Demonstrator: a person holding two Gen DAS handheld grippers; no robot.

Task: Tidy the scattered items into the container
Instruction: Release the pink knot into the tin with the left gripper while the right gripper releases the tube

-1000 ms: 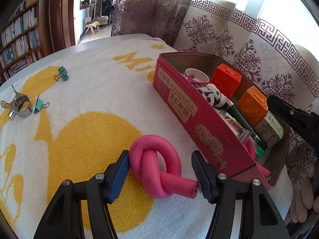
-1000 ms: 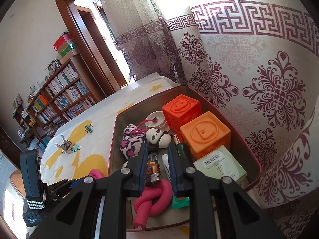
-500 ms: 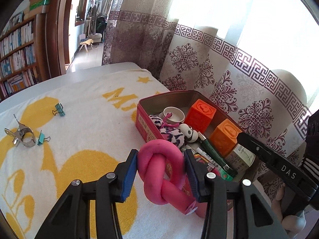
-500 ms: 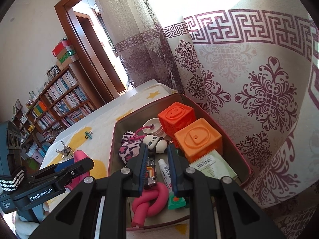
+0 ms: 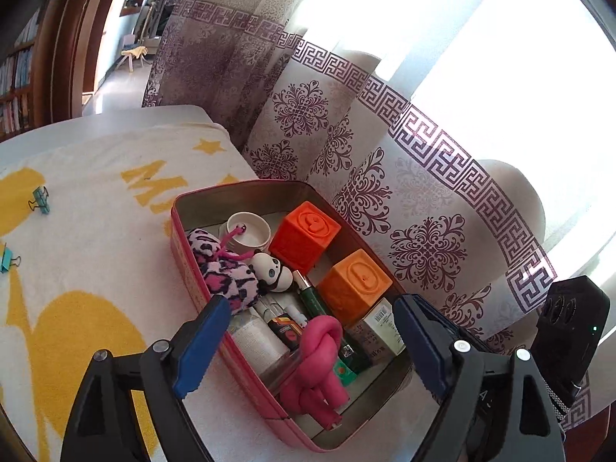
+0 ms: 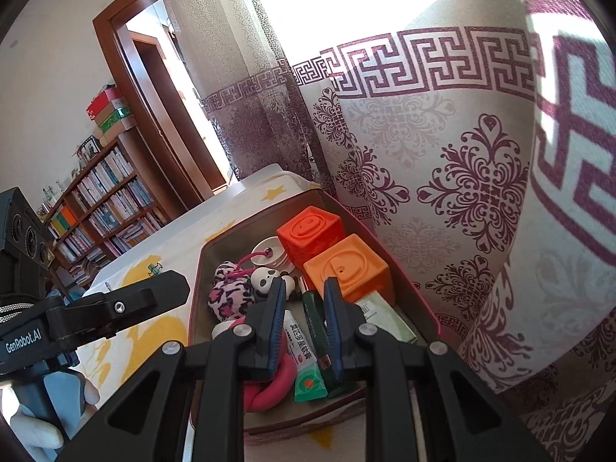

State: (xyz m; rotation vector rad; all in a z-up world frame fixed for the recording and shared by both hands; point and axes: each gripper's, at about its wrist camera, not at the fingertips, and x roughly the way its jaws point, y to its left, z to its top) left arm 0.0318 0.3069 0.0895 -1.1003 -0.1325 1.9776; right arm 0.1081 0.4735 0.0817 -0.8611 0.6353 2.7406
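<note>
Two views look forward along hand-held grippers toward a red tin box (image 5: 200, 288) that sits on a white and yellow towel (image 5: 96, 269), close against a patterned curtain (image 5: 423, 192).

In the left wrist view, the left gripper (image 5: 308, 340) hangs above the near end of the box. Its jaws have just been opening and now stand wide apart with nothing pressed between them. A second ago the pink knotted foam roller (image 5: 319, 365) lay on the towel between those jaws; half a second ago it was lifted in their grip. Now it lies inside the box at about six o'clock of the box's interior, resting on the other things there, free of the blue pads (image 5: 200, 346).

Around it in the box: a pink spotted plush (image 5: 227, 269) at nine o'clock, a small panda figure (image 5: 271, 273) near the middle, a white cup (image 5: 248, 229) at eleven o'clock, two orange cubes (image 5: 308, 235) along the curtain side, and a white carton (image 5: 379, 325) at three o'clock.

In the right wrist view, the right gripper (image 6: 304, 323) has its jaws drawn narrow, nearly together, holding nothing, and hovers over the box's near end above a white and green tube (image 6: 304, 358).

This item seems done. Still out on the towel, toward nine o'clock in the left view, are two teal binder clips (image 5: 40, 200), well apart from the box. They look like the next things to collect, and being small and flat they may call for a careful pinch.
</note>
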